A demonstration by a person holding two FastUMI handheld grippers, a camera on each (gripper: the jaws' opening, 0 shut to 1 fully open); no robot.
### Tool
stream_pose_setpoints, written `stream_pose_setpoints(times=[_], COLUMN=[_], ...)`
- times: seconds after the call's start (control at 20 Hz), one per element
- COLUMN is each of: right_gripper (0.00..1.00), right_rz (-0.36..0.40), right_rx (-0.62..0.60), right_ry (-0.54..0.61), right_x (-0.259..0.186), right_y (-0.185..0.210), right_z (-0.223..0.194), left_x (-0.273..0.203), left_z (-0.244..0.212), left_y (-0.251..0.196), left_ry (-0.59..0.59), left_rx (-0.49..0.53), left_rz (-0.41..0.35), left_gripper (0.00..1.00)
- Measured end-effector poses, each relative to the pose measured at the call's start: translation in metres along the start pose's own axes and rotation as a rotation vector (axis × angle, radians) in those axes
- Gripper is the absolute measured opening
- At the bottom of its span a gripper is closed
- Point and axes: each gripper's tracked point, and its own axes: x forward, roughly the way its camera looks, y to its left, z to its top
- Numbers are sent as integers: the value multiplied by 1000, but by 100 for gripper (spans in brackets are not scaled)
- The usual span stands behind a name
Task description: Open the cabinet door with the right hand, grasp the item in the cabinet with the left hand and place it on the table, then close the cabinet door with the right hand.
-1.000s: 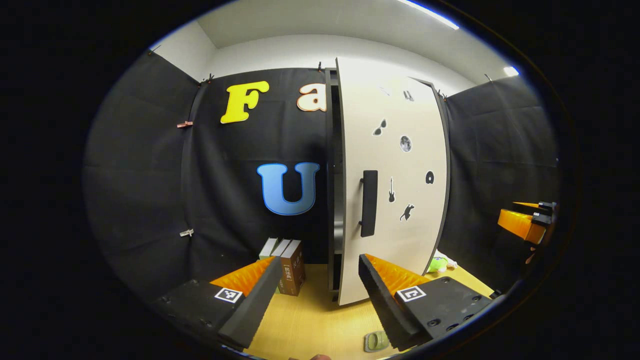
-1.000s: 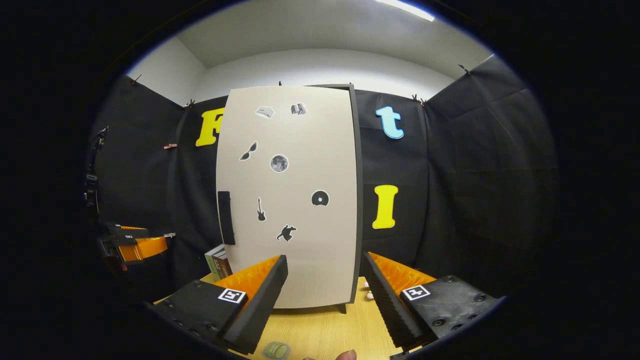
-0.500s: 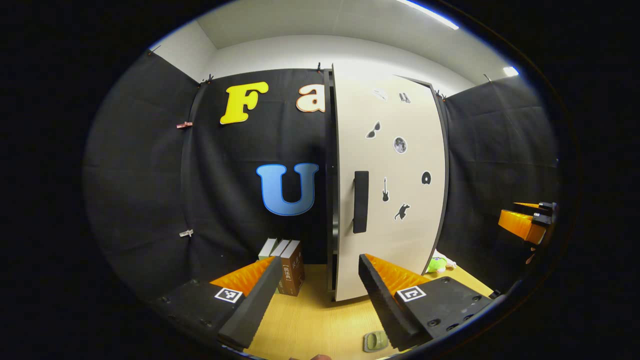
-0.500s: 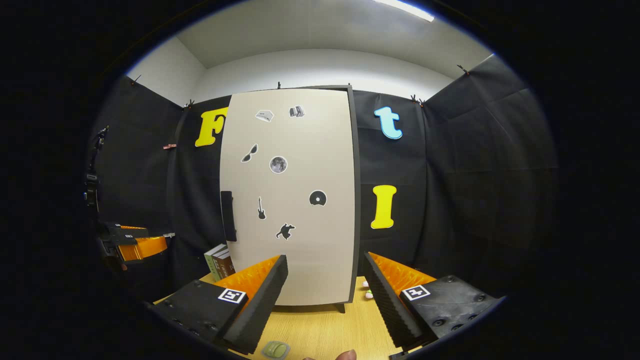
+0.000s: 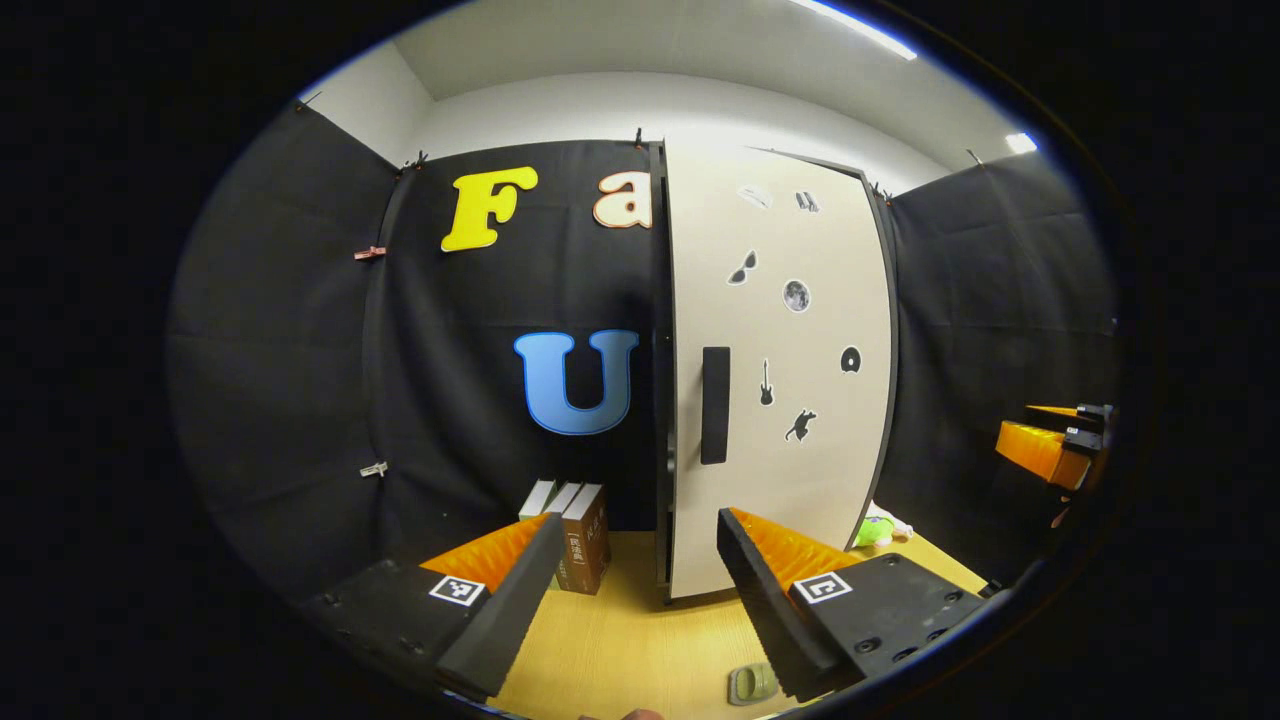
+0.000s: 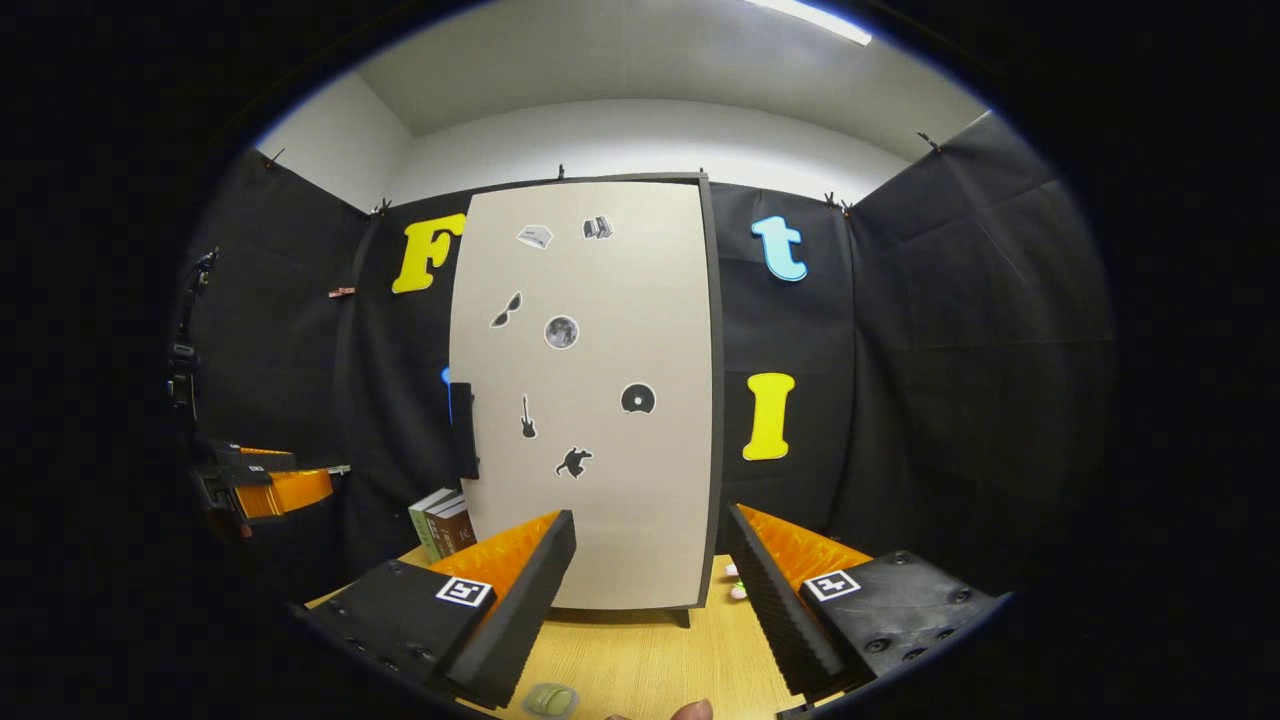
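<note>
One cabinet (image 6: 585,400) stands on one table (image 5: 620,640), with one handle (image 6: 462,430) and seven stickers (image 6: 561,332) on its door. Three books (image 5: 572,530) stand beside it (spines close together). One small green item (image 6: 553,698) lies on the table. Two grippers (image 5: 632,590) (image 6: 648,590) show.

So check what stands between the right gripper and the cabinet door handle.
Nothing visible. The right gripper is open and empty, back from the cabinet door; the handle sits on the door's left edge with open air before it.
</note>
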Motion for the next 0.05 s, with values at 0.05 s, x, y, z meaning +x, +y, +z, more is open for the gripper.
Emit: stream_pose_setpoints(times=[0.05], right_gripper=[97], right_rz=[1], right_rx=[0], right_ry=[-1], right_x=[1], right_y=[0], right_z=[0], left_x=[0], left_z=[0], left_y=[0], left_ry=[0], left_rx=[0], left_rz=[0], left_gripper=[96])
